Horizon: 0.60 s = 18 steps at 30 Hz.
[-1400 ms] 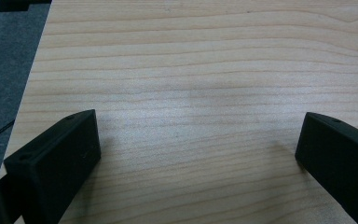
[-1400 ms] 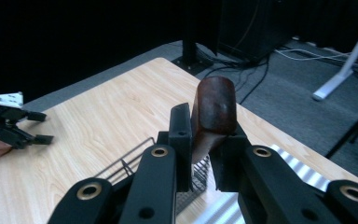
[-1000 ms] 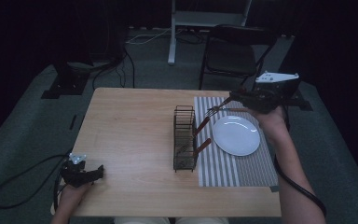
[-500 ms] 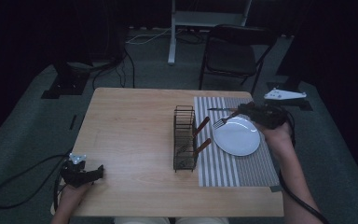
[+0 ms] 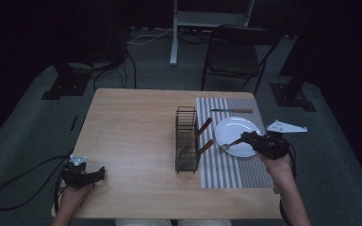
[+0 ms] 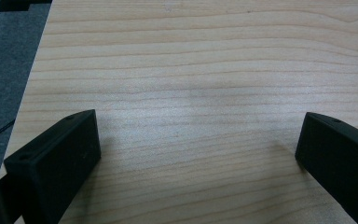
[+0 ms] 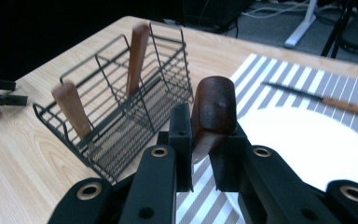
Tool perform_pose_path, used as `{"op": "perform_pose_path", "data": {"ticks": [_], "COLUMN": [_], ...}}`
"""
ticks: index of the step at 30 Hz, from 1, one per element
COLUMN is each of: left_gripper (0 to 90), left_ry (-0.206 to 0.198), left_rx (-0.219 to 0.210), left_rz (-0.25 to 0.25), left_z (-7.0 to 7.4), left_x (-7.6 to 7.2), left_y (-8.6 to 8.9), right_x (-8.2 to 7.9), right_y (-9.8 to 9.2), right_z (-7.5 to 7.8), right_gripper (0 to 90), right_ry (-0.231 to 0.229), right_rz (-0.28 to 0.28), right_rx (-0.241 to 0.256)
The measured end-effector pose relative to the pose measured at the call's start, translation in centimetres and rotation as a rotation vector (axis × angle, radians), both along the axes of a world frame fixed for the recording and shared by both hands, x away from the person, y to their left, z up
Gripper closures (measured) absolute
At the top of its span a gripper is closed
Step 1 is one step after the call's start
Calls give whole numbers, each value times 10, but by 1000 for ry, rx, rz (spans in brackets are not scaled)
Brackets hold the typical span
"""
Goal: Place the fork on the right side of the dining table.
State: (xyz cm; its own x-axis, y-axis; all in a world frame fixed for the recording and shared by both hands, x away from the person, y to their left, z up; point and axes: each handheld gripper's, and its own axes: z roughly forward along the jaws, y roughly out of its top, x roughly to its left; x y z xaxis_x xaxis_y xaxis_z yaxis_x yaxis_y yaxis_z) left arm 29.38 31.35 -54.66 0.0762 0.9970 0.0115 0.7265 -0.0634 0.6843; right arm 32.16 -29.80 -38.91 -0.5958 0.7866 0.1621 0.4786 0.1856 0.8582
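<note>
My right gripper (image 5: 250, 139) (image 7: 204, 136) is shut on the brown wooden handle of a fork (image 7: 213, 106), low at the front right edge of a white plate (image 5: 235, 130) (image 7: 307, 144). The fork (image 5: 226, 147) points left, its tines over the striped placemat (image 5: 231, 169) toward a black wire rack (image 5: 186, 141) (image 7: 121, 116). Two wooden-handled utensils (image 5: 203, 127) (image 7: 137, 56) stand tilted in that rack. My left gripper (image 5: 95, 173) (image 6: 198, 154) rests open on bare wood near the table's front left corner, with nothing between its jaws.
A wooden-handled knife (image 5: 231, 111) (image 7: 326, 100) lies on the placement mat behind the plate. The wooden table (image 5: 132, 132) is bare left of the rack. A black chair (image 5: 235, 54) stands on the floor beyond the table, and a cable (image 5: 23, 176) trails left from my left gripper.
My right gripper has carried the fork from behind the plate toward the near side and lower, to the plate's front right edge. The left gripper has stayed still.
</note>
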Motion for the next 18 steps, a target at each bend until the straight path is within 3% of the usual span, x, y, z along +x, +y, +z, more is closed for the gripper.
{"op": "perform_pose_path", "data": {"ticks": [9, 18], "left_gripper": [3, 3], "left_ry": [0, 0], "left_rx": [0, 0], "left_rz": [0, 0], "left_z": [0, 0], "left_x": [0, 0], "left_y": [0, 0], "right_x": [-18, -28], "right_y": [-2, -6], "right_z": [-32, -54], "right_gripper": [805, 805], "right_ry": [47, 75], "right_rz": [-45, -99], "right_rx": [27, 67]}}
